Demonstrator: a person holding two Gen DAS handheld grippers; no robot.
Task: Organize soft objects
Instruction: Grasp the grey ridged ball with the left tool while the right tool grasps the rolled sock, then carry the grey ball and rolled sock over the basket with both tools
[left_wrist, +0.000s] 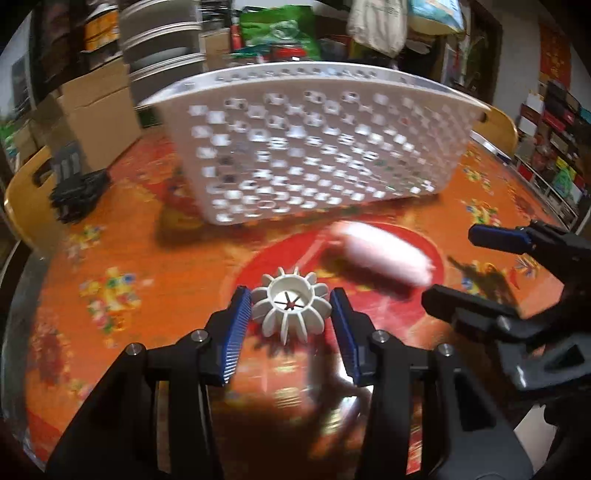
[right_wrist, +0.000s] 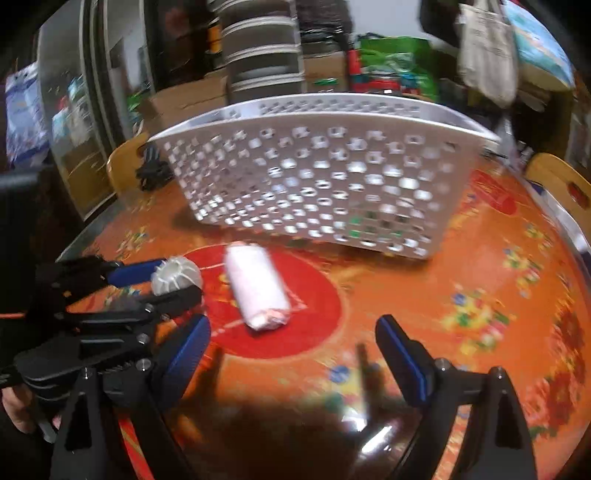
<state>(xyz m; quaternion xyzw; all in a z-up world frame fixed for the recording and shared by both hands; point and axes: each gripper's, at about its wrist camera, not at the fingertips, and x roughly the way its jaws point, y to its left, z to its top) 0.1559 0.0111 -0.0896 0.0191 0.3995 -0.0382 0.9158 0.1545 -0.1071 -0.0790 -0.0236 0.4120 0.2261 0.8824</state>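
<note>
Ball (left_wrist: 290, 307), white and ribbed, sits between the blue pads of the left tool (left_wrist: 291, 314) in the left wrist view; the left pad touches its ribs, the right one is just beside them, and whether the pads press cannot be told. It rests on the orange counter (left_wrist: 147, 258). Beyond it lies a pink roll (left_wrist: 384, 258), blurred, and behind that a white perforated basket (left_wrist: 314, 147). The right tool (left_wrist: 484, 273) enters from the right, fingers apart, near the roll. From the right wrist view, the right tool (right_wrist: 293, 347) stands wide apart with nothing between its pads, the roll (right_wrist: 258, 290) just ahead. At left, the left tool (right_wrist: 173, 282) has the ball (right_wrist: 177, 275) between its fingers. The basket (right_wrist: 325, 177) stands behind.
</note>
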